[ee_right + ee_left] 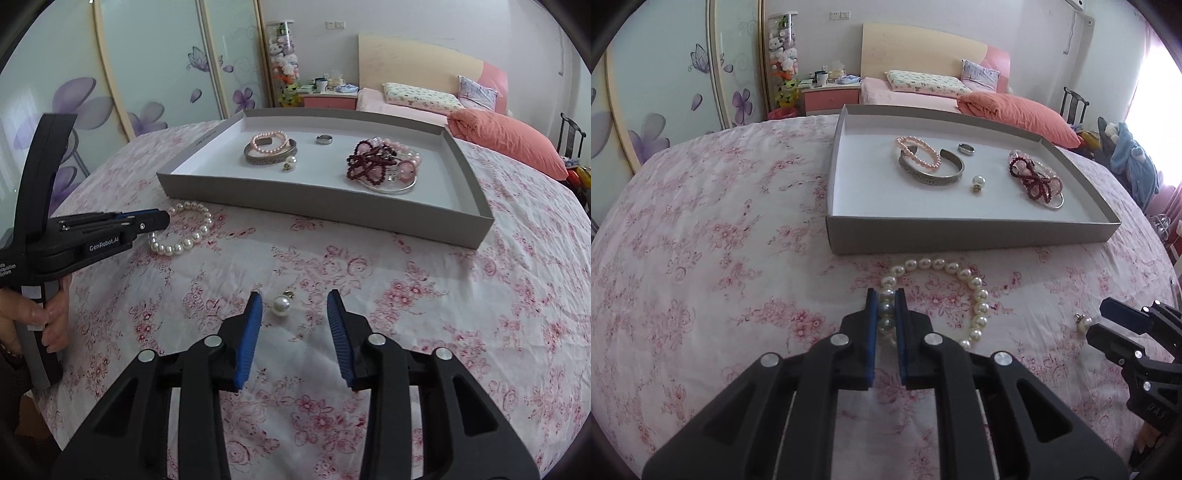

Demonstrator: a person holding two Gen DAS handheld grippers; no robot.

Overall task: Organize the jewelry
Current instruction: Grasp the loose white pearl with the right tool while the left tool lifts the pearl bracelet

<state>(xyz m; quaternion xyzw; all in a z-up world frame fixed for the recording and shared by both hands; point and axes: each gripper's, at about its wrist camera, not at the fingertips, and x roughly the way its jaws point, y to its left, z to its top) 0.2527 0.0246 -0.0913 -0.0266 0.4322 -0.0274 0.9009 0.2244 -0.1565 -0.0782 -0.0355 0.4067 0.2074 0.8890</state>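
Between your right gripper fingers, on the floral bedspread, lies the pearl earring, nearer the left blue pad, its hook pointing away toward the tray. Jaws are apart and touch nothing. Your left gripper is clenched on the pearl bracelet, which lies on the bedspread just short of the tray's near wall.

Both wrist cams close, angled down over bedspread; shared: tray, pearl bracelet.
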